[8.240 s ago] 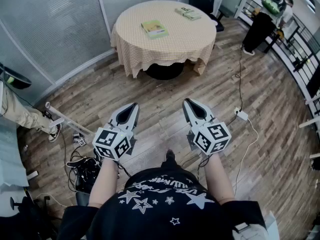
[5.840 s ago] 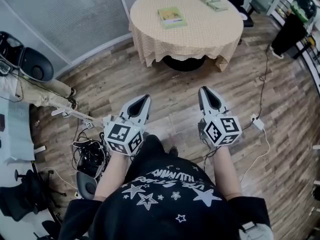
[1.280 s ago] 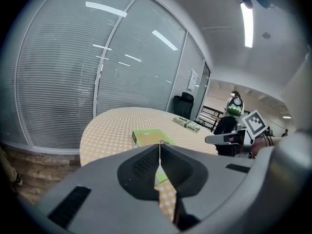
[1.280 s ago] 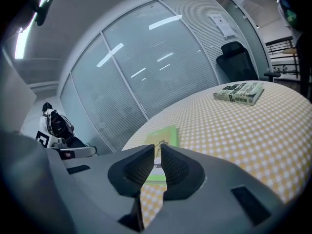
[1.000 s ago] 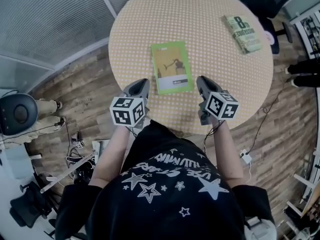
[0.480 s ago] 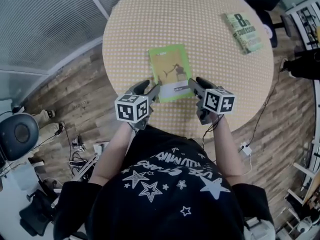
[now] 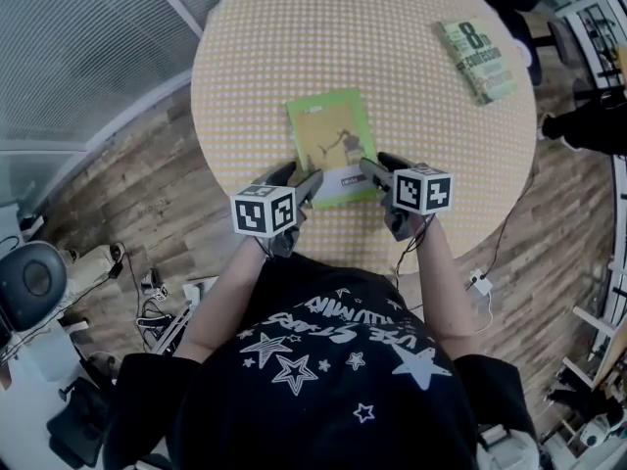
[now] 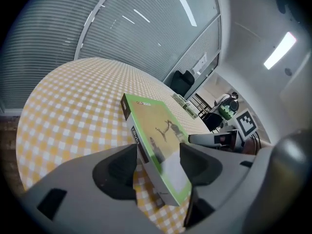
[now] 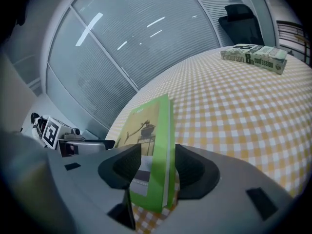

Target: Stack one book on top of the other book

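A green book (image 7: 331, 143) lies flat on the round checked table (image 7: 294, 37), near its front edge. My left gripper (image 7: 299, 176) straddles the book's near left corner, and my right gripper (image 7: 377, 163) straddles its near right corner. Both sets of jaws have just been opening and stand wide. In the left gripper view the book's spine edge (image 8: 156, 145) sits between the jaws of the left gripper (image 8: 157, 167); in the right gripper view its page edge (image 9: 148, 130) sits between those of the right gripper (image 9: 158, 165). The pads do not visibly press. A second book (image 7: 477, 59) lies at the table's far right.
A ribbed glass partition (image 7: 78, 57) curves round the table's left. Wooden floor (image 7: 147, 223) surrounds the table, with cables and gear (image 7: 157, 302) at the left. A dark chair (image 9: 241, 21) stands beyond the far book (image 9: 253, 56).
Both grippers have dropped and moved forward onto the green book's near corners. Their jaws, shut a second ago, now stand wide round the book's edges.
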`<control>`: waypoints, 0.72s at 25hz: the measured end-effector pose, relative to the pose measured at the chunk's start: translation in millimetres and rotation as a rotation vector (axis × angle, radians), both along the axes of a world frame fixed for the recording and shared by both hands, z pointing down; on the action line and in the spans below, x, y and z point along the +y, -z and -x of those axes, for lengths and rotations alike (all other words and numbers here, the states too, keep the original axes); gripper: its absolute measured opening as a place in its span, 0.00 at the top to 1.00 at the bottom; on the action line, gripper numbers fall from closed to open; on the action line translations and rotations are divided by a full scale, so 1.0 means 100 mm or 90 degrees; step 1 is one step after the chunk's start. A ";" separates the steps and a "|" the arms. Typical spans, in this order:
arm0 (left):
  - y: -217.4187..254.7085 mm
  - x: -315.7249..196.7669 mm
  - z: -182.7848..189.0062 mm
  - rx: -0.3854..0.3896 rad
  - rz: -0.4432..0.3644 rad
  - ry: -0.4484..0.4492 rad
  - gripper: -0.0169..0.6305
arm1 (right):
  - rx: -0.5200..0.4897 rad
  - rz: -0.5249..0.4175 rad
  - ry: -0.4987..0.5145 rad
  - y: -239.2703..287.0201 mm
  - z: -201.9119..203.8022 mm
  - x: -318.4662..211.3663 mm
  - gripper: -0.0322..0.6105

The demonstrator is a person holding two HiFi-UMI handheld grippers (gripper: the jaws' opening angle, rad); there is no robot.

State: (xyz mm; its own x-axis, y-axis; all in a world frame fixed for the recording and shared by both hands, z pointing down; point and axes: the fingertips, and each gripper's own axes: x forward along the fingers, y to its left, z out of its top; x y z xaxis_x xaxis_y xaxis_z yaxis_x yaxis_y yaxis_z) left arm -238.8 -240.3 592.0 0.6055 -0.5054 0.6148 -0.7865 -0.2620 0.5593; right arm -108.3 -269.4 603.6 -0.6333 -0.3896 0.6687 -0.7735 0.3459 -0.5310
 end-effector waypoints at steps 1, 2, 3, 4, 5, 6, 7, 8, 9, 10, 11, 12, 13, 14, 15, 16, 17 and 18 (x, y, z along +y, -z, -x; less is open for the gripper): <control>-0.02 -0.01 0.00 0.003 0.005 0.002 0.56 | -0.001 0.007 0.002 -0.03 0.01 -0.01 0.63; -0.03 -0.01 -0.01 0.005 0.010 0.003 0.56 | -0.005 0.013 0.003 -0.04 0.02 -0.01 0.63; -0.04 -0.01 -0.01 0.007 0.015 0.001 0.56 | -0.010 0.018 0.003 -0.06 0.03 -0.01 0.63; -0.05 -0.01 -0.02 0.009 0.019 -0.001 0.56 | -0.015 0.023 0.003 -0.07 0.05 -0.01 0.63; -0.07 -0.02 -0.03 0.009 0.022 -0.005 0.56 | -0.021 0.027 0.004 -0.07 0.06 -0.01 0.63; -0.08 -0.02 -0.04 0.008 0.025 -0.009 0.56 | -0.025 0.030 0.004 -0.07 0.06 -0.01 0.63; -0.09 -0.04 -0.06 0.007 0.027 -0.013 0.56 | -0.030 0.032 0.005 -0.08 0.06 -0.02 0.63; -0.11 -0.05 -0.07 0.006 0.028 -0.017 0.56 | -0.034 0.034 0.006 -0.08 0.06 -0.03 0.63; -0.12 -0.06 -0.08 0.006 0.030 -0.020 0.56 | -0.039 0.036 0.008 -0.09 0.07 -0.03 0.63; -0.14 -0.07 -0.09 0.005 0.031 -0.021 0.56 | -0.046 0.039 0.008 -0.09 0.07 -0.03 0.63; -0.16 -0.08 -0.09 0.004 0.033 -0.020 0.56 | -0.052 0.042 0.008 -0.10 0.08 -0.02 0.64; -0.18 -0.08 -0.08 0.001 0.035 -0.017 0.56 | -0.058 0.044 0.008 -0.10 0.09 -0.02 0.64; -0.20 -0.09 -0.08 0.001 0.037 -0.014 0.56 | -0.061 0.045 0.009 -0.11 0.09 -0.02 0.64; -0.21 -0.11 -0.06 0.000 0.040 -0.009 0.56 | -0.061 0.045 0.008 -0.11 0.10 -0.02 0.64; -0.23 -0.12 -0.05 -0.002 0.041 -0.003 0.56 | -0.059 0.042 0.007 -0.10 0.10 -0.02 0.64; -0.24 -0.13 -0.03 -0.007 0.042 0.003 0.57 | -0.055 0.039 0.003 -0.10 0.11 -0.02 0.64; -0.24 -0.13 -0.02 -0.013 0.041 0.008 0.59 | -0.051 0.035 -0.001 -0.11 0.12 -0.01 0.64; -0.24 -0.13 -0.01 -0.019 0.038 0.010 0.60 | -0.047 0.031 -0.005 -0.11 0.12 0.00 0.64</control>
